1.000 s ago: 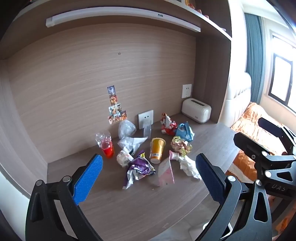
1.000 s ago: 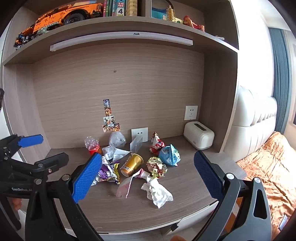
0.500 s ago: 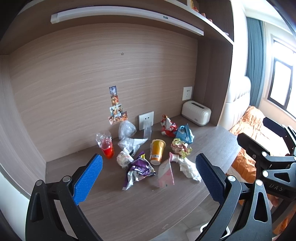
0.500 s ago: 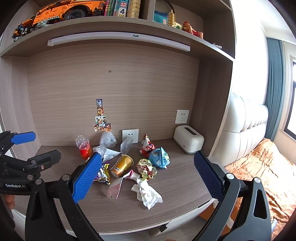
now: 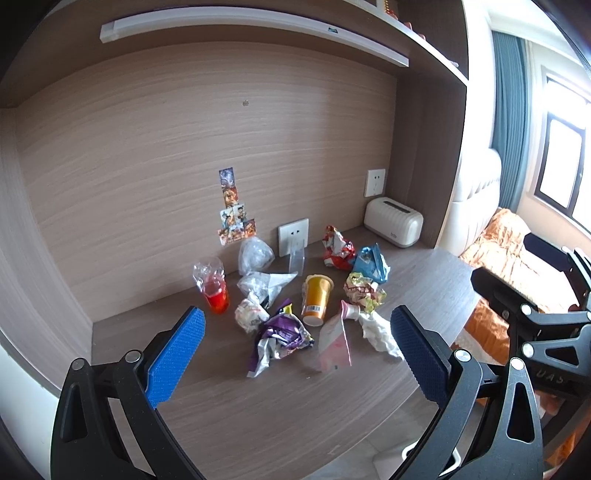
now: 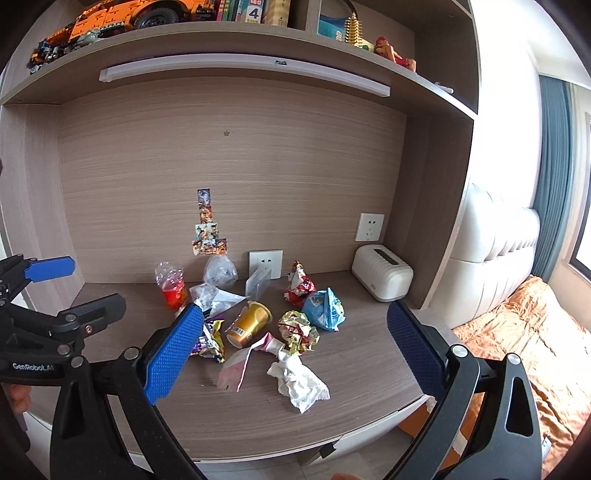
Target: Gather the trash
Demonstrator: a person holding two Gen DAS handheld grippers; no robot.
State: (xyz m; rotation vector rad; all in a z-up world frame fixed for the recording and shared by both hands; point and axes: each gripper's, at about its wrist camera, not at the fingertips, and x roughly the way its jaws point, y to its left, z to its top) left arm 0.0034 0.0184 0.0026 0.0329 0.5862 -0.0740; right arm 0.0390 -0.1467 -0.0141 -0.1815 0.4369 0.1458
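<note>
– Left gripper [image 5: 295, 349]: blue pads spread wide, nothing between them, held above the front edge of the desk [image 5: 229, 413]. Right gripper [image 6: 291, 349]?

– Same, fingers wide apart, empty, off the surface.

– Trash?

– Clustered mid-desk: yellow cup [image 6: 248, 324] on its side, purple wrapper [image 5: 280, 334] in front, white crumpled tissue [image 6: 299, 382] nearest the edge, blue bag [image 6: 325, 309] near the white toaster [image 6: 382, 278] at the back right.

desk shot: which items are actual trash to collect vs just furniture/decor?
Trash to collect:
white tissue
pink pouch
yellow cup, on its side
purple wrapper
blue bag
red wrapper
red-liquid cup

Not part of it:
white box
wall stickers
shelf toys
</note>
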